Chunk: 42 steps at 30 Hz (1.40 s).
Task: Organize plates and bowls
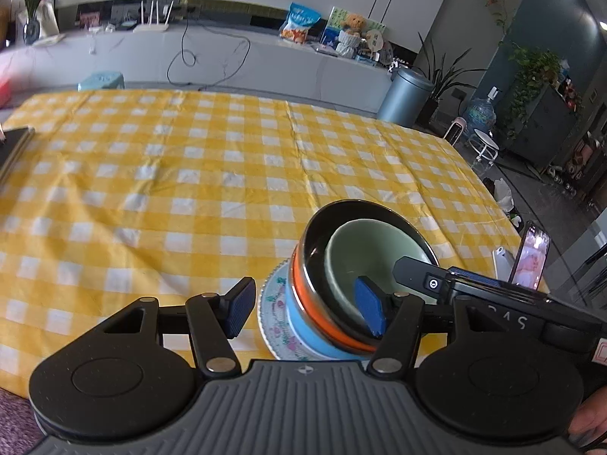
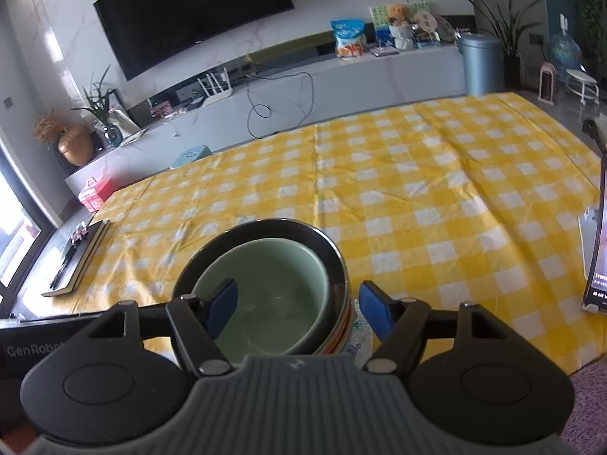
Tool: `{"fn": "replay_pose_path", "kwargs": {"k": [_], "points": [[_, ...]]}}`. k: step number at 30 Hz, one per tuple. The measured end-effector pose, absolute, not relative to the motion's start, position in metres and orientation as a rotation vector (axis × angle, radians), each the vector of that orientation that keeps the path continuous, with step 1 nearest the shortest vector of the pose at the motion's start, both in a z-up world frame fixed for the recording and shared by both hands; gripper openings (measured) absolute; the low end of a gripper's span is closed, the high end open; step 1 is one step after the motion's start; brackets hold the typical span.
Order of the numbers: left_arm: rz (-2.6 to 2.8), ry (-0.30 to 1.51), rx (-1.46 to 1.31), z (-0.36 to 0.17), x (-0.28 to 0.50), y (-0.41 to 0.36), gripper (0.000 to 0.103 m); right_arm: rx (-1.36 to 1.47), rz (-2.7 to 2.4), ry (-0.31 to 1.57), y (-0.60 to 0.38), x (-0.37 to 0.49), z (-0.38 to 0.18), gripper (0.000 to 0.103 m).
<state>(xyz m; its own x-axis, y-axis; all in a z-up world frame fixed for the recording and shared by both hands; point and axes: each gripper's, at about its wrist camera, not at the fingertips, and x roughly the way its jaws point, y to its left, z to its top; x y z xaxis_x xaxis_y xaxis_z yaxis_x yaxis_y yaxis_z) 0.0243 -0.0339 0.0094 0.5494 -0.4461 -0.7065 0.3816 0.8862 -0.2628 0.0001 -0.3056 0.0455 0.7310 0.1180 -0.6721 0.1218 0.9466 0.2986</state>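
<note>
Low in the left wrist frame, the left tool (image 1: 307, 309) stands spread, pinching nothing; the right tool (image 2: 297, 309) likewise. Between their pads sits the green bowl (image 1: 364, 258), nested in a steel bowl (image 1: 315, 235) atop a floral plate (image 1: 273, 303), lower centre on the checked tabletop (image 1: 189, 189).

The floral plate (image 1: 274, 305) is mostly hidden under stacked bowls (image 1: 303, 303); the phone (image 2: 597, 265) is cut off.

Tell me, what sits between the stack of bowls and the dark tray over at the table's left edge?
Nothing but bare yellow checked tablecloth, as the right wrist view shows, between the stack of bowls and the dark tray.
</note>
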Motion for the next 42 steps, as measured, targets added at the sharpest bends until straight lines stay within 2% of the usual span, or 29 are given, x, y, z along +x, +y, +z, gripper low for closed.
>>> {"fn": "replay_pose_path", "kwargs": {"k": [4,10,16,20,24,29,35,42], "points": [[-0.483,0.772,0.006,0.015,0.006,-0.027,0.070,0.271,0.024,0.705,-0.297,-0.014,0.051,0.071],[-0.492,0.635,0.139,0.018,-0.022,-0.020,0.070,0.178,0.060,0.615,-0.286,-0.037,0.057,0.077],[-0.496,0.577,0.212,0.009,-0.043,-0.013,0.070,0.083,0.092,0.520,-0.277,-0.066,0.053,0.087],[-0.472,0.557,0.222,0.000,-0.055,-0.006,0.070,-0.015,0.076,0.505,-0.266,-0.082,0.047,0.089],[-0.437,0.535,0.248,-0.008,-0.066,-0.005,0.071,-0.028,0.069,0.517,-0.262,-0.092,0.043,0.096],[-0.428,0.557,0.239,-0.019,-0.072,-0.003,0.072,-0.065,0.094,0.517,-0.248,-0.107,0.039,0.099],[-0.387,0.579,0.225,-0.029,-0.075,0.000,0.080,-0.106,0.107,0.514,-0.236,-0.115,0.029,0.099],[-0.352,0.667,0.194,-0.044,-0.064,0.006,0.083,-0.078,0.133,0.604,-0.235,-0.104,0.007,0.099]]}}
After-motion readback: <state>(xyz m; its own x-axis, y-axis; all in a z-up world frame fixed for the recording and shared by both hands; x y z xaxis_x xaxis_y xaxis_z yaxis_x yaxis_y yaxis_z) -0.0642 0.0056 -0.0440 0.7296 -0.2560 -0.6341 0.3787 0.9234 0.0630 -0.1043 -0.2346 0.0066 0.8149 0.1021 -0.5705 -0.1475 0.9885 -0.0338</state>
